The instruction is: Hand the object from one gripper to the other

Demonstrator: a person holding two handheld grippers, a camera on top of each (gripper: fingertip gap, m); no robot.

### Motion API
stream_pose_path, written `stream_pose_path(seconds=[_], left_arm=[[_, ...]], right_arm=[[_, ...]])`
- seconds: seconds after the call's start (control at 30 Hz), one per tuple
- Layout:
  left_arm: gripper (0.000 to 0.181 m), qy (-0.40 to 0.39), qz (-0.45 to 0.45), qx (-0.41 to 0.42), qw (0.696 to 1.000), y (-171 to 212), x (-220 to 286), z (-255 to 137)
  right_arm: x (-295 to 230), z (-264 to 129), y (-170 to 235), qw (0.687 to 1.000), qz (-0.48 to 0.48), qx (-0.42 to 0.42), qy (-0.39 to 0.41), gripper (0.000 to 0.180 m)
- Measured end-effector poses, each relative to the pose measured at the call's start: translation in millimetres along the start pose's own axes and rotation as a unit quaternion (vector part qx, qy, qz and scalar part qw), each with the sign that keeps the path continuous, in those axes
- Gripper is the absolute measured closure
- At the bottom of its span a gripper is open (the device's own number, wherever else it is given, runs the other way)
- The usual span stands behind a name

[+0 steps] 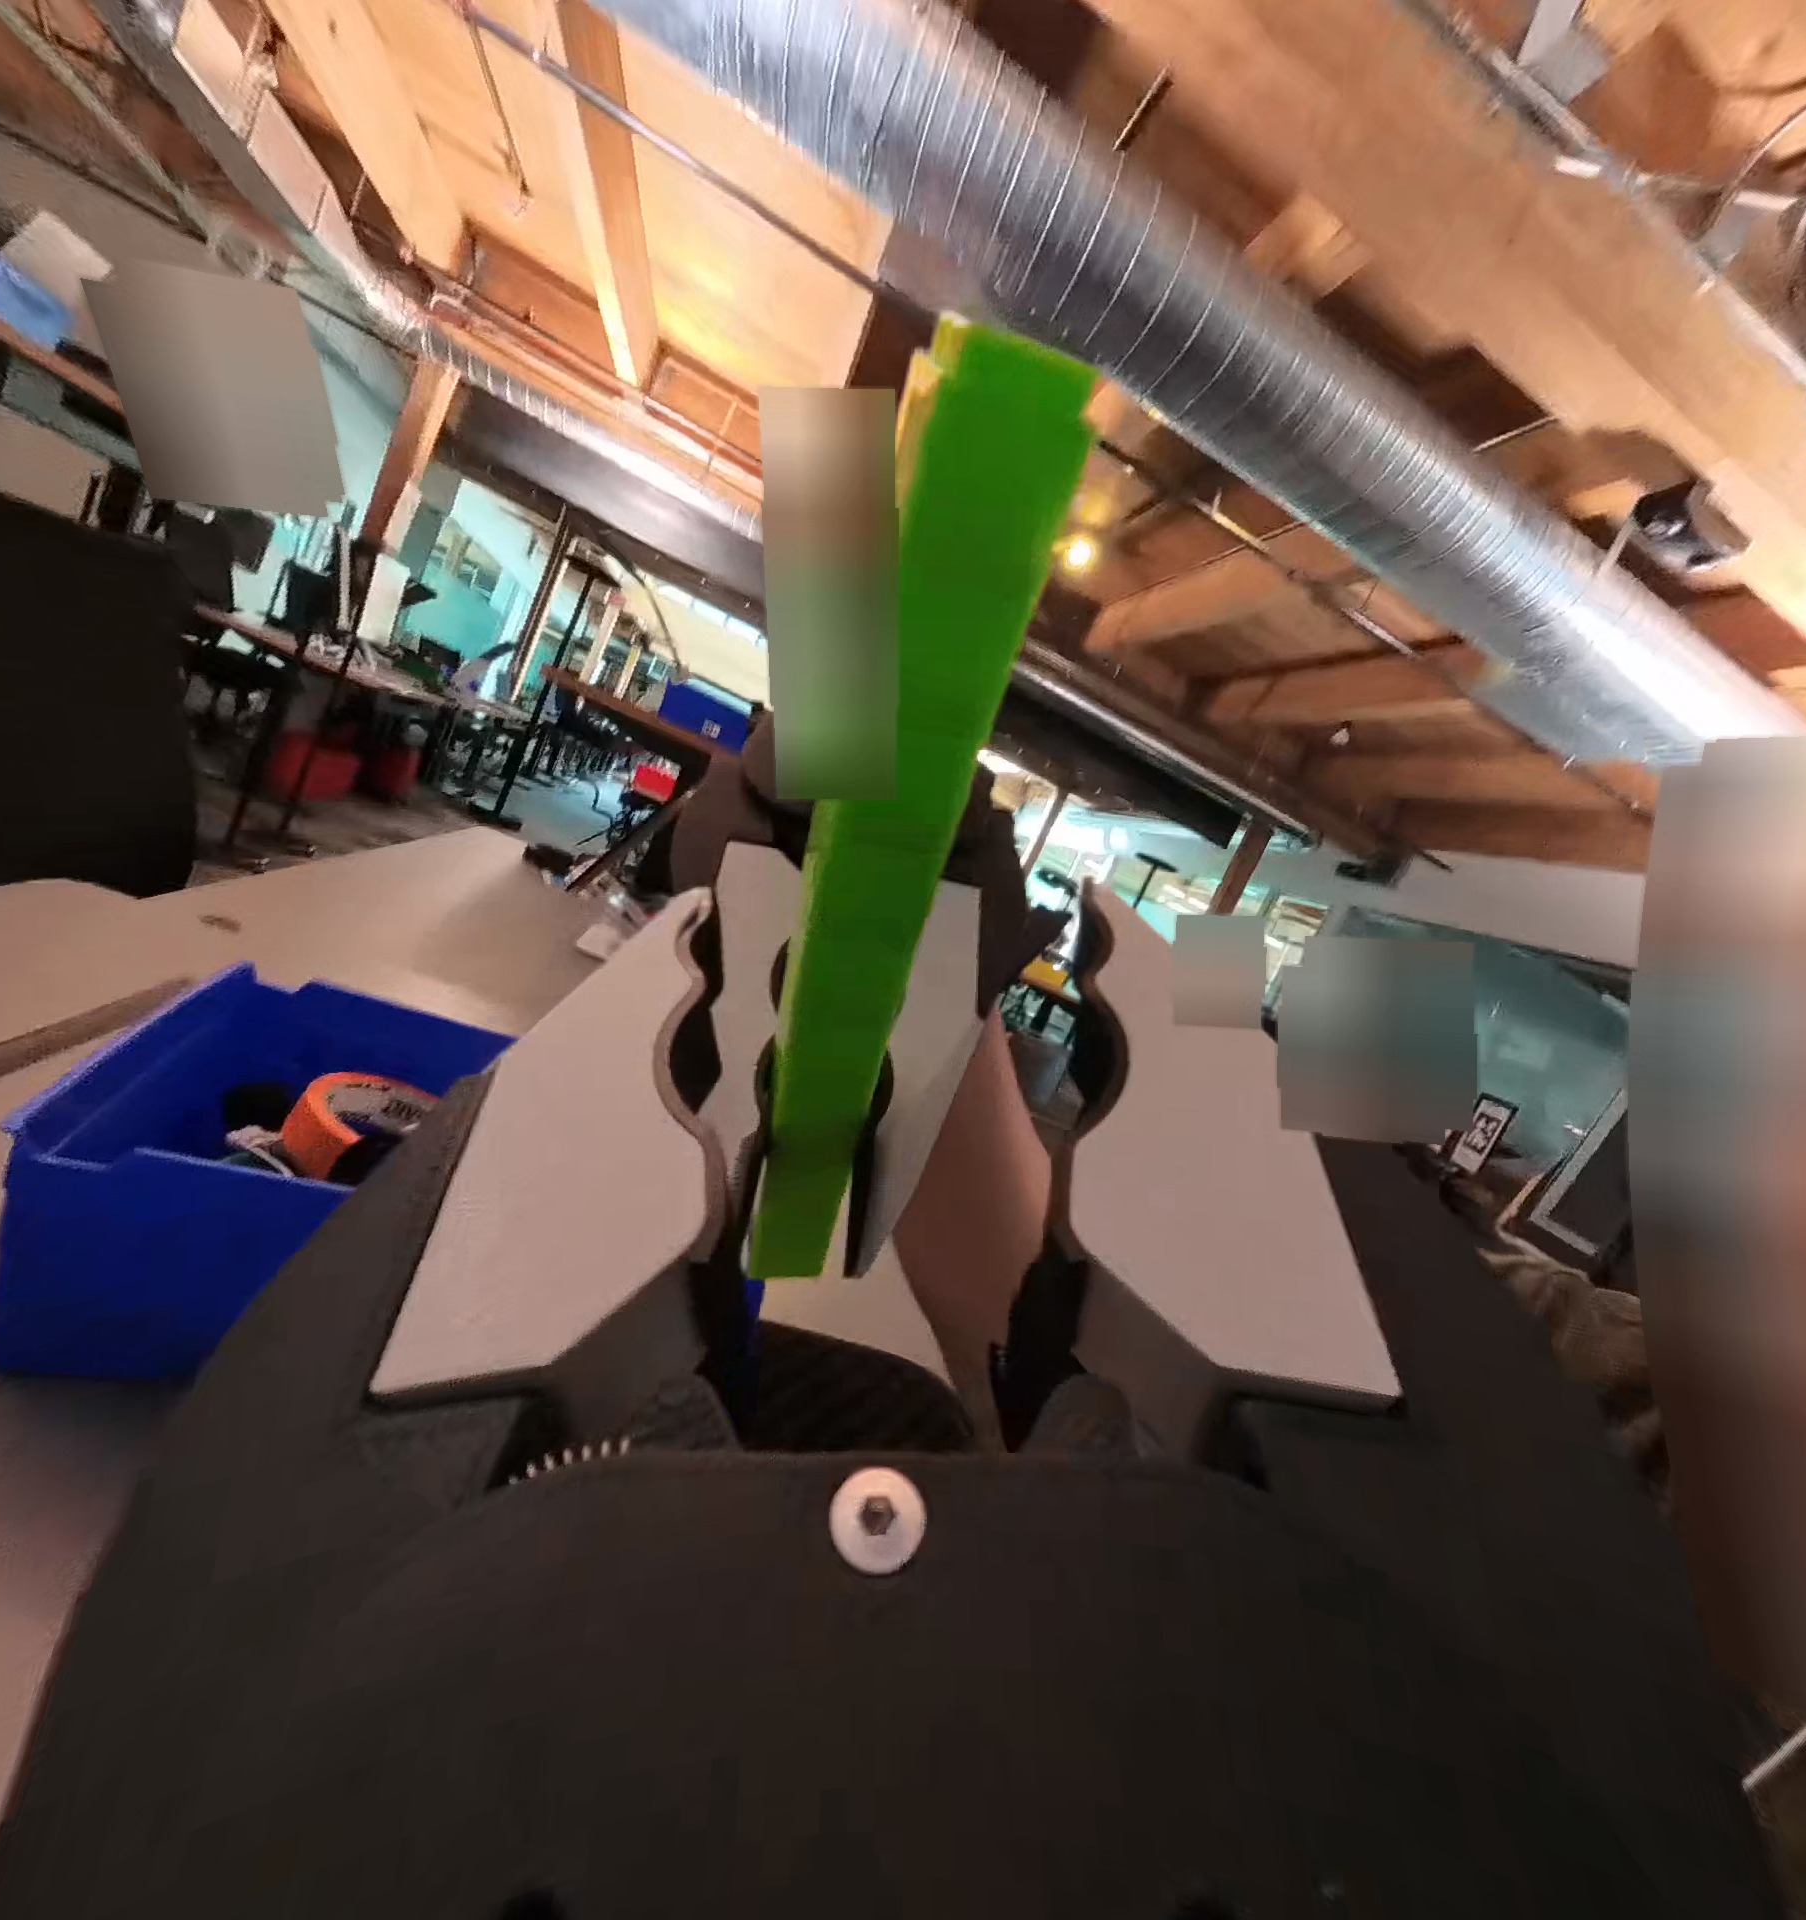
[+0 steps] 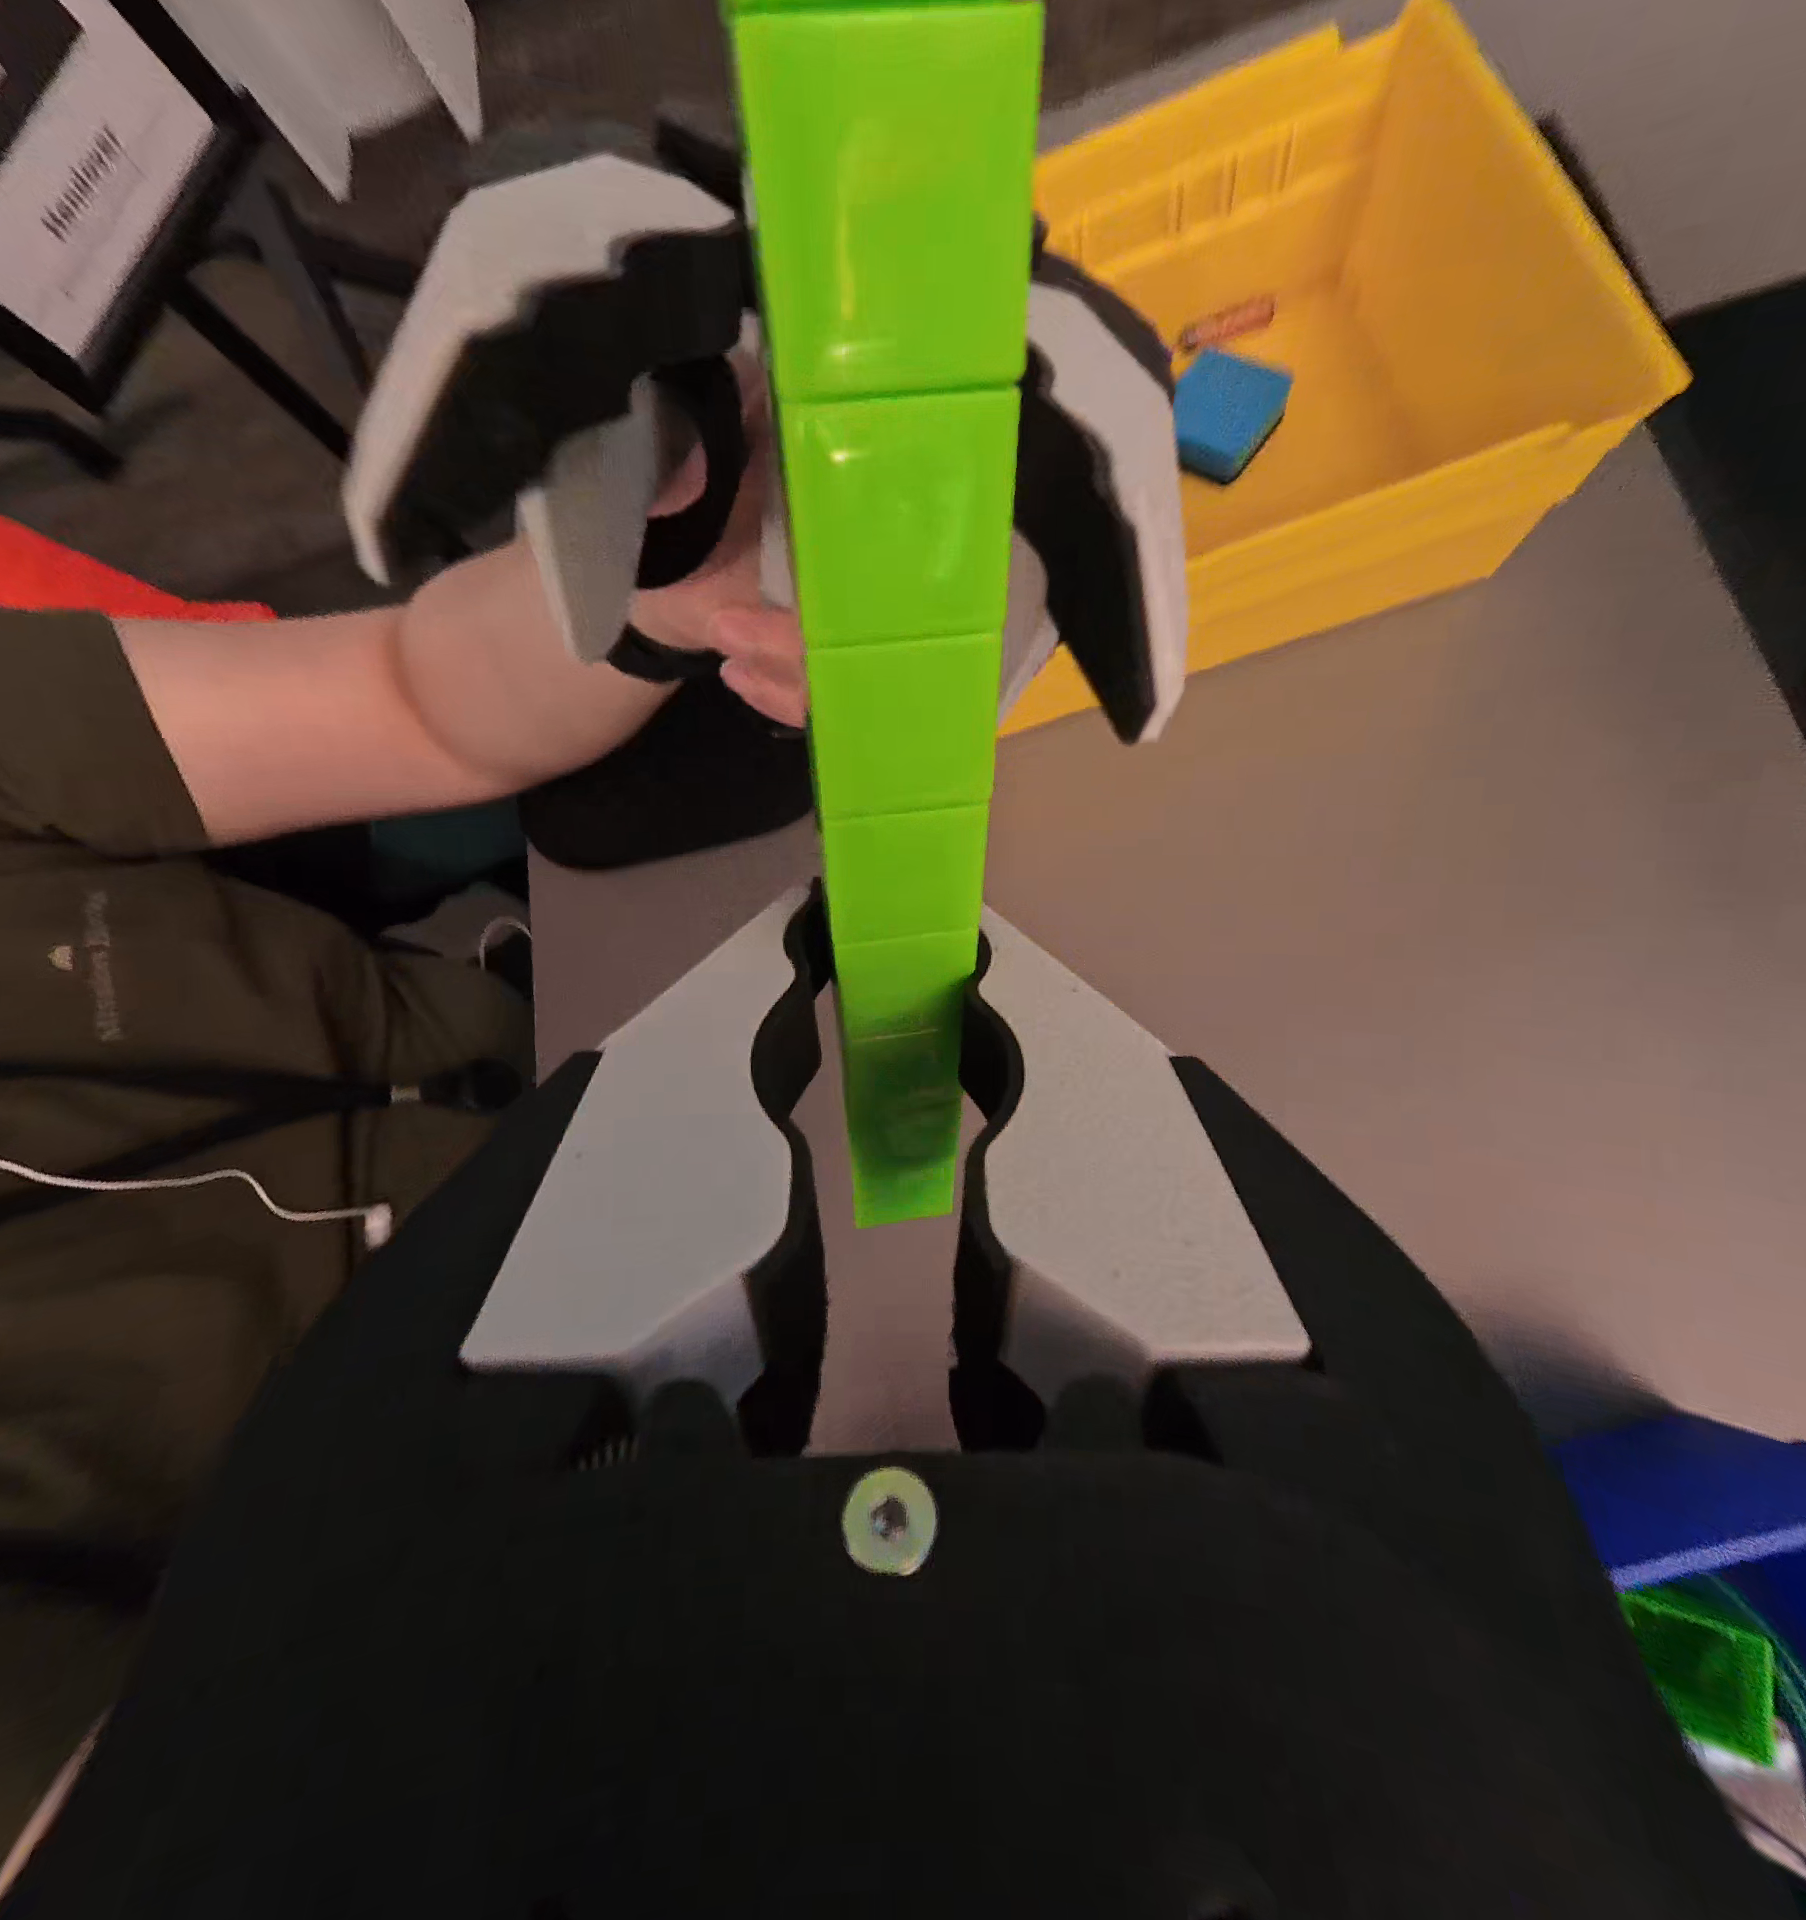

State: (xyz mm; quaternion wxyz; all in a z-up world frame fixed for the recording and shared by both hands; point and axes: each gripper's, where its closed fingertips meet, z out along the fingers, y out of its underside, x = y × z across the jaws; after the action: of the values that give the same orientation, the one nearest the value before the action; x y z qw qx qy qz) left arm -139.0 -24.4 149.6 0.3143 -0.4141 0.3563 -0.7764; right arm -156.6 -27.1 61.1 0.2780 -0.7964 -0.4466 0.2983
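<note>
A long green stick of joined bricks runs between both grippers. My right gripper is shut on one end of it. In the left wrist view the stick rises between the spread fingers of my left gripper, which is open and does not touch it. The right gripper's grey fingers show there, clamped on the stick's lower end. In the right wrist view the left gripper's fingers straddle the stick farther along. A yellow piece sits at the stick's far tip.
A blue bin with an orange tape roll stands on the grey table at left. A yellow bin holds a blue block. Another blue bin is at lower right. A person's forearm reaches in from the left. The gap from one gripper's tips to the other's is roughly 8 cm.
</note>
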Motion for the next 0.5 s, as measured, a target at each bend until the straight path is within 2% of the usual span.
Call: stream_pose_path(seconds=[0.07, 0.17, 0.27, 0.37, 0.43, 0.5], left_arm=[[0.138, -0.008, -0.008, 0.004, 1.000, 1.7, -5.6, -0.8], [0.143, 0.015, -0.042, 0.022, 0.999, -2.6, -5.9, -5.5], [0.141, 0.029, -0.038, 0.009, 0.999, 0.2, -2.3, -6.7], [0.155, 0.011, -0.038, -0.032, 0.999, 11.9, -6.9, -6.6], [0.161, -0.025, -0.014, -0.029, 0.999, 9.3, -15.6, -10.2], [0.162, -0.055, -0.024, 0.009, 0.998, -3.8, -23.1, -16.8]], right_arm=[[-2.2, -0.3, 3.9, 1.000, -0.004, -0.023, -0.002, 0.159], [-0.7, -3.6, 13.4, 0.998, 0.008, -0.068, 0.009, 0.159], [-1.8, -4.7, 23.8, 0.993, 0.018, -0.119, 0.009, 0.159], [-3.3, -6.3, 30.8, 0.988, 0.010, -0.155, 0.009, 0.159], [-2.1, -7.3, 25.7, 0.989, -0.001, -0.146, 0.019, 0.158], [10.8, -12.2, 9.9, 0.992, -0.022, -0.097, 0.075, 0.148]])
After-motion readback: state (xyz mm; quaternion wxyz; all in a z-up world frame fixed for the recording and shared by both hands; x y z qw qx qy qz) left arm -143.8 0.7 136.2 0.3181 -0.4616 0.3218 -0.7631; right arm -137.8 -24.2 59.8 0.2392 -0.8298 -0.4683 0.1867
